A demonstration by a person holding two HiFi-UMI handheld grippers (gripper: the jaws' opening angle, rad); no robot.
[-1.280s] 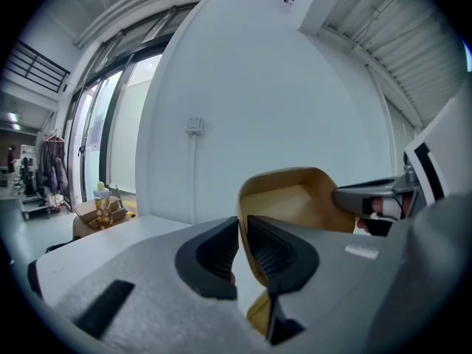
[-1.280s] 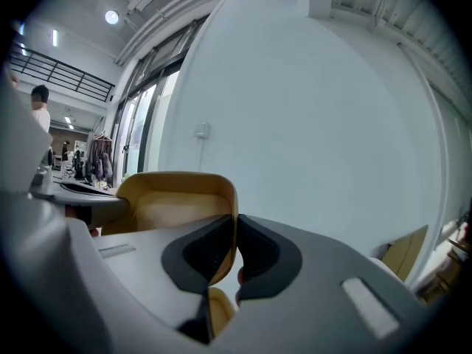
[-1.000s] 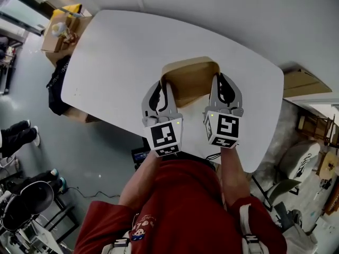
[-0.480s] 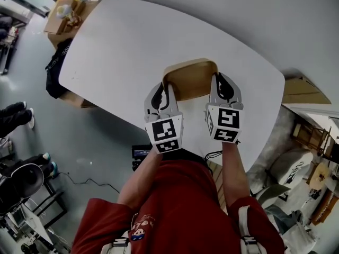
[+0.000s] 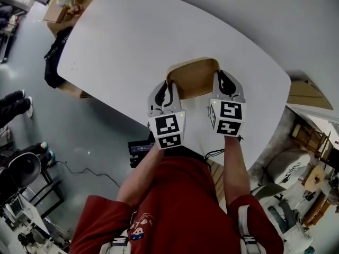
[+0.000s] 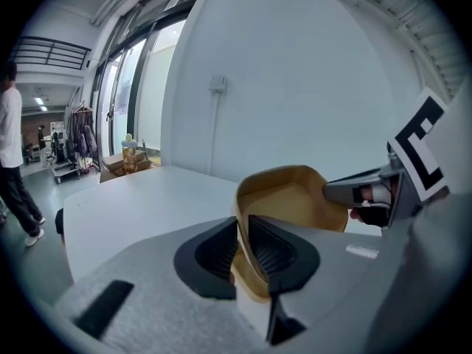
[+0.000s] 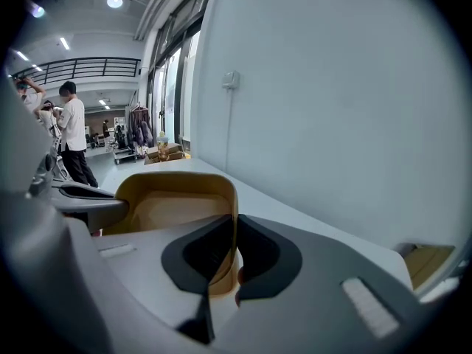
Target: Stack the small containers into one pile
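Left claw [image 6: 243, 234] and right claw [image 7: 236, 242] are pinching the tan container [image 5: 192, 79] by opposite walls; we are risking it tilting if one slips.

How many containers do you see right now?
1: tan container over the table, left wall pinched by the left gripper, right wall by the right gripper. Nested ones could be hidden.

Daylight from the tall windows [image 6: 136, 94] and ceiling lamps [image 7: 114, 1] lit the room evenly, while edges bowed fisheye-fashion and corners went black.
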